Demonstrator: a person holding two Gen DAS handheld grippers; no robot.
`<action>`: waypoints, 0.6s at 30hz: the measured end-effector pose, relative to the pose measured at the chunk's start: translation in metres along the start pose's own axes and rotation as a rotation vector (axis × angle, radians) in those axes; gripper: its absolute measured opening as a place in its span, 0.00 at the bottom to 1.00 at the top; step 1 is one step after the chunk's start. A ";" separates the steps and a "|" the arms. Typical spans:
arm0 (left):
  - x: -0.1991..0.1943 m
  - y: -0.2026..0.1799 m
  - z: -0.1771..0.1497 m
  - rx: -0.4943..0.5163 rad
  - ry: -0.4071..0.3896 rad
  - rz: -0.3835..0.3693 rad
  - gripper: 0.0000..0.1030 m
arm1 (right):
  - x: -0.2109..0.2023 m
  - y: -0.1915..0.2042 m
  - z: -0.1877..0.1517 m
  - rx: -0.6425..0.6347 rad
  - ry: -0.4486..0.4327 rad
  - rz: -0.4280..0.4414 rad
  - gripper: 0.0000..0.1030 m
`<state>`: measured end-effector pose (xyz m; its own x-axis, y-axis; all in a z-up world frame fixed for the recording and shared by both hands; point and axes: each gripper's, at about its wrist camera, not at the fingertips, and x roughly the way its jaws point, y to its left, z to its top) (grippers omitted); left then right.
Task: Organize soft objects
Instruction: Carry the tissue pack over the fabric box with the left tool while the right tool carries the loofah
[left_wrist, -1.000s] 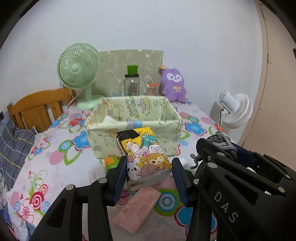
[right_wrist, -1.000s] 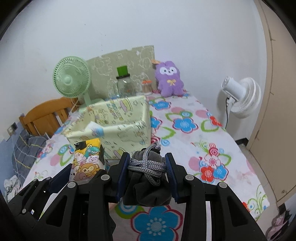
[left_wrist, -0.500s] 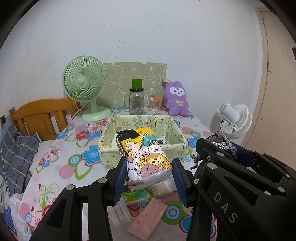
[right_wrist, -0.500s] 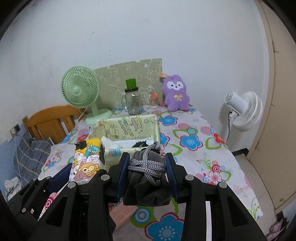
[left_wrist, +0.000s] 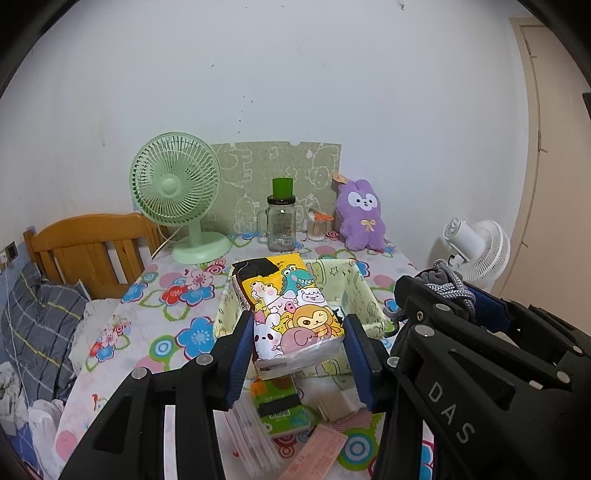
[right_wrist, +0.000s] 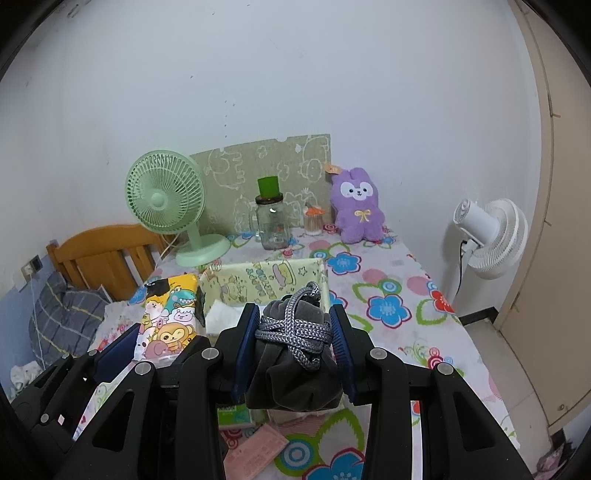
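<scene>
Above the flowered table (left_wrist: 155, 325), the left gripper (left_wrist: 299, 354) pinches a cartoon tissue pack (left_wrist: 291, 314) by its near end, long axis pointing away over the pale fabric box (left_wrist: 365, 299). Beside it, the right gripper (right_wrist: 295, 347) squeezes a grey pouch (right_wrist: 291, 373) wrapped in cord, neck tilted up and forward. The pouch hides the box's near wall; the green packet (left_wrist: 280, 406) below is partly covered.
</scene>
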<state>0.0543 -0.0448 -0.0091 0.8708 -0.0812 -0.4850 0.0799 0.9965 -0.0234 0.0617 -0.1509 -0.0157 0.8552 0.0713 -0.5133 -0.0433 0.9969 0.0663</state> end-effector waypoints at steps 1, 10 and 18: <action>0.001 0.001 0.002 0.001 -0.002 0.002 0.48 | 0.002 0.001 0.002 -0.001 -0.001 0.001 0.41; 0.018 0.011 0.017 -0.013 -0.007 0.021 0.48 | 0.023 0.010 0.019 -0.026 0.000 -0.009 0.41; 0.034 0.016 0.027 0.012 -0.011 0.051 0.48 | 0.041 0.013 0.028 -0.034 0.000 -0.012 0.41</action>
<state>0.0979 -0.0319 -0.0021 0.8792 -0.0302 -0.4755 0.0406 0.9991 0.0116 0.1103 -0.1361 -0.0118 0.8556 0.0597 -0.5142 -0.0507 0.9982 0.0314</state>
